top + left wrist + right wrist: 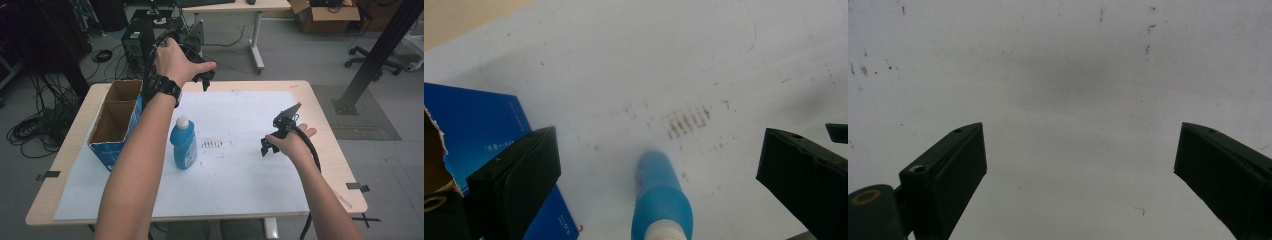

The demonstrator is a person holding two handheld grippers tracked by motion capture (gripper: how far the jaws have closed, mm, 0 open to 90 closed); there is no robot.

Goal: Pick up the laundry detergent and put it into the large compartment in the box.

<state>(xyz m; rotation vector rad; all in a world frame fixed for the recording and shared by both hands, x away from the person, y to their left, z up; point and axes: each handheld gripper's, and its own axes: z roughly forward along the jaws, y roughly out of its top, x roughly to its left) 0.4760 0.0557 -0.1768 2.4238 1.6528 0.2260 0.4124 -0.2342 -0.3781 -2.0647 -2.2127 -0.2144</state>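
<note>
- Left tongs (204, 76) hung high over the far side of the counter (325, 115), jaws spread wide, nothing between them. In the left gripper view they looked straight down at the bottle (661, 200).
- Right tongs (270, 145) sat low over the white sheet (240, 190) on the right, also spread and empty.
- The bottle (183, 142) was blue with a white cap, standing upright on the sheet just beside the box (114, 125), maybe touching it, hard to say.
- Progress-wise I'd say it was barely begun: the bottle wasn't gripped and the box compartments looked empty. My guess is the left tongs still had to drop, pinch the bottle and move it, probably into the box.
- Count: one bottle, one open cardboard box with two compartments, one sheet, two tongs.
</note>
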